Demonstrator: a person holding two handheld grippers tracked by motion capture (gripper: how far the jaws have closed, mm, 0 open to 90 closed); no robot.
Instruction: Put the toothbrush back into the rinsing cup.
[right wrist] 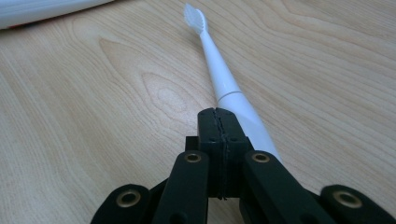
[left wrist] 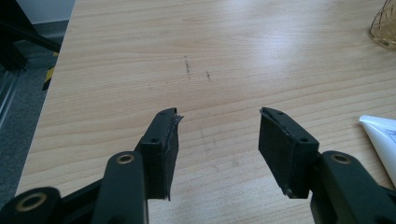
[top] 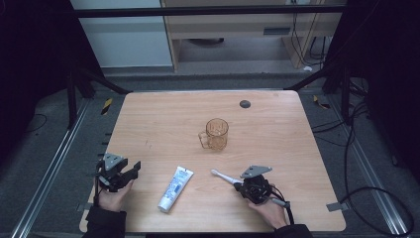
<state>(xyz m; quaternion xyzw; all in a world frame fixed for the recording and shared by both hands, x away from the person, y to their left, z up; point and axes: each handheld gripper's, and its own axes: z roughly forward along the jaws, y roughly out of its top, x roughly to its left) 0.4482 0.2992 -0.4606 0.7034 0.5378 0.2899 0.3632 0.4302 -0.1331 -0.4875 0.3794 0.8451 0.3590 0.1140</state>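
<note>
Two tongs in play, one per hand: left tongs (top: 132, 170) sit at the lower left of the high view, jaws spread wide with nothing between them, and the left gripper view confirms it, left tongs (left wrist: 219, 116) gaping over bare wood. Right tongs (top: 238, 185) at lower centre-right are fully closed; in the right gripper view the pads of the right tongs (right wrist: 217, 112) meet with no gap, so nothing is clamped. One toothbrush (top: 223, 176), white, lies flat on the surface (top: 163, 124) just up-left of the right tongs, bristle head pointing toward the left of the frame. In the right gripper view the toothbrush (right wrist: 219, 74) runs from the upper centre down past the right-hand jaw, handle right beside or under it; can't tell if it actually touches. My read: the right side is lined up along the handle for a pick, but the jaws need to open first, while the left is parked wide as the free hand. One toothpaste tube (top: 176, 188) lies flat at lower centre, between the two tongs, cap end toward the bottom edge, clear of the brush; its corner shows at the right edge as the toothpaste tube (left wrist: 380, 135). One amber glass mug (top: 216, 134) stands upright mid-frame, handle to the left, well apart from both, probably the drop target
</note>
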